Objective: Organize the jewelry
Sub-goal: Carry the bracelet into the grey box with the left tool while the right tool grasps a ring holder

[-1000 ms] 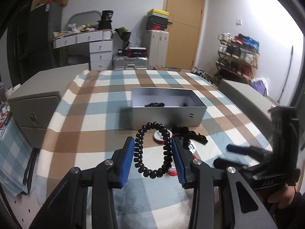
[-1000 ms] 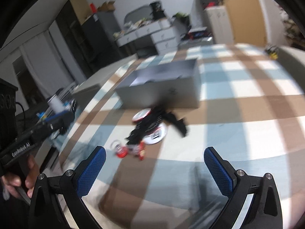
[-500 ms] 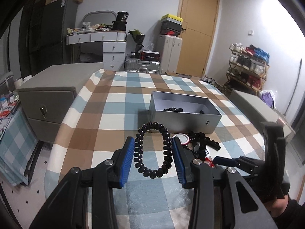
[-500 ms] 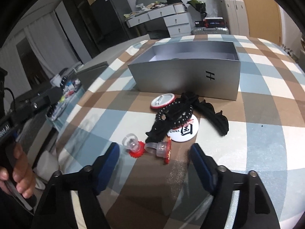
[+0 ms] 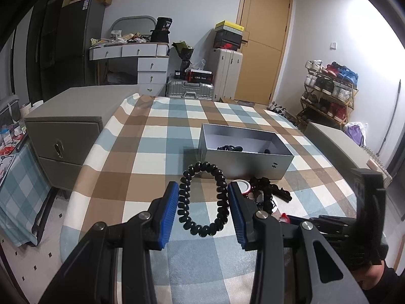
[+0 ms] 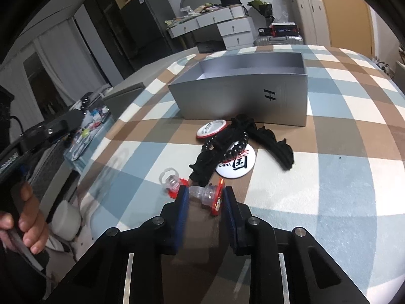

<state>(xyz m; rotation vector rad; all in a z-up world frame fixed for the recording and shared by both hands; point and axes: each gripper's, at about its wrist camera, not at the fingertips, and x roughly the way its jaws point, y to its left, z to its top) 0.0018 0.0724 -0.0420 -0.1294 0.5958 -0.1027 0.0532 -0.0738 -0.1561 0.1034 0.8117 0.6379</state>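
Observation:
My left gripper [image 5: 202, 197] is shut on a black coiled hair tie [image 5: 202, 200] and holds it above the checked tablecloth, short of the open grey box [image 5: 243, 152]. The box holds a few black items. My right gripper [image 6: 205, 197] has closed around a clear and red toy ring [image 6: 208, 195] lying on the cloth. Beyond it lie another clear ring [image 6: 170, 177], a black bead bracelet [image 6: 227, 144], black cloth pieces [image 6: 273, 141], a white "CHINA" badge [image 6: 238, 164] and a red-rimmed badge [image 6: 210, 129].
The grey box [image 6: 248, 91] stands behind the pile. A grey cabinet [image 5: 65, 131] sits left of the table. The table edge drops off at the left. Shelves, suitcases and a door stand at the back.
My right gripper moved down and forward to the toy ring and its jaws closed from wide open to around it. My left gripper rose and drew back, still holding the hair tie.

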